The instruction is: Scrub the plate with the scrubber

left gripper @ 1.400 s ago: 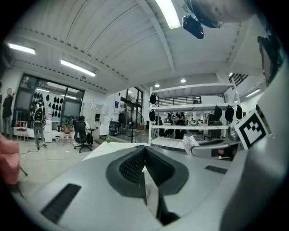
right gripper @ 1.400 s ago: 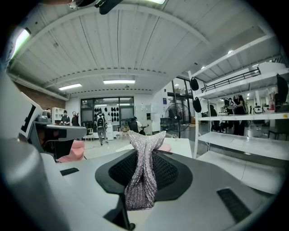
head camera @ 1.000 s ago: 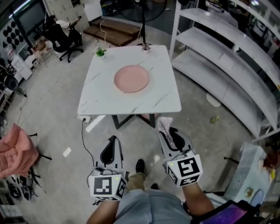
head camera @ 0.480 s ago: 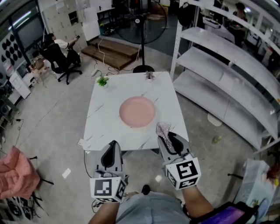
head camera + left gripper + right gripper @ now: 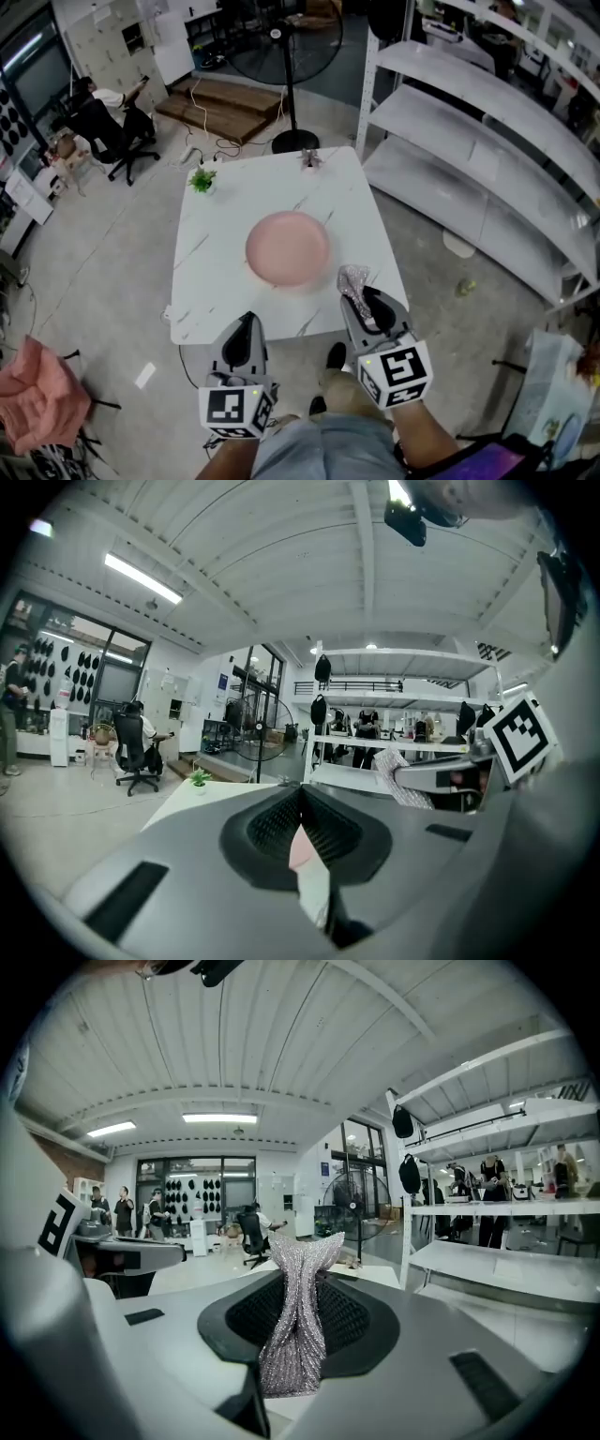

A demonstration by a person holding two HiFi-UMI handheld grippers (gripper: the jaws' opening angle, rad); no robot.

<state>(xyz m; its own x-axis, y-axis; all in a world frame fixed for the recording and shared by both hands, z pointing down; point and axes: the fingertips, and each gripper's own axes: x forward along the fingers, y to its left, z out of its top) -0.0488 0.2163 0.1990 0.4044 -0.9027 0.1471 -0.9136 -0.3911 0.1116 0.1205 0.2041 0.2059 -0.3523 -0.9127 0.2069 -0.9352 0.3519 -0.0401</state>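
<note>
right tool (image 5: 362,294) pinches scrubber (image 5: 352,278) at table (image 5: 214,272) edge; left tool (image 5: 247,324) closed, empty; plate (image 5: 288,247) central.

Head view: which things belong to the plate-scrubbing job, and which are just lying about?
Job:
- plate on the table
- scrubber, clamped in the right gripper
- left gripper, shut, holding nothing

Lying about:
- potted plant at the table's far corner
- fan
- shelves
- pink cloth on the floor
</note>
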